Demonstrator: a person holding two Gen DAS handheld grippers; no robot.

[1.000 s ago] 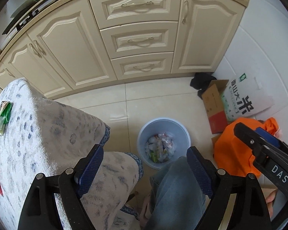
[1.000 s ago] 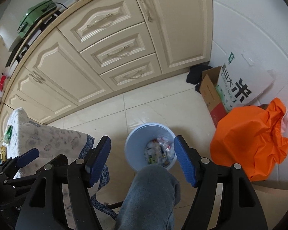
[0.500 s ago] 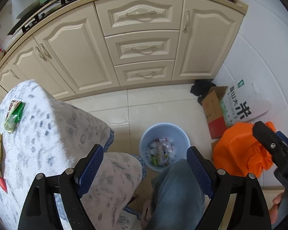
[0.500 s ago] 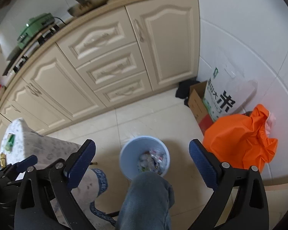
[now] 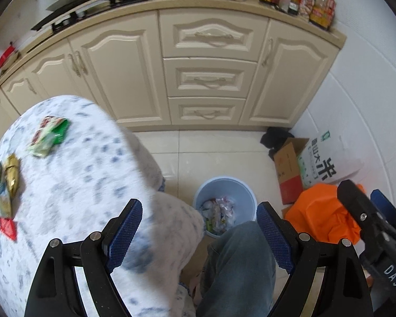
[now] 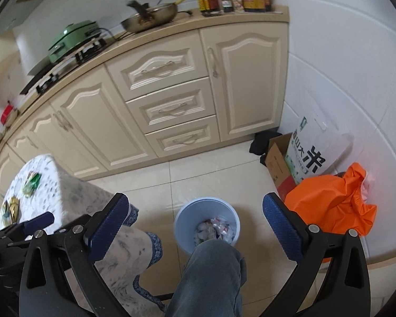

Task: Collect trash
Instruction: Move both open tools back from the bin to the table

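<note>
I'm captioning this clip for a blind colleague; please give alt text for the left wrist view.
Open, empty left tongs hang over a cloth-covered table scattered with snack wrappers. A blue bin of trash stands on the tiled floor beside the person's knee.

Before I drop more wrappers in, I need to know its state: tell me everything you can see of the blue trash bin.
The blue trash bin is a round, pale blue pail, apparently plastic, standing upright on the tiled floor with no lid. Crumpled wrappers lie inside, well below the rim. The person's jeans-clad knee hides its near edge.
</note>
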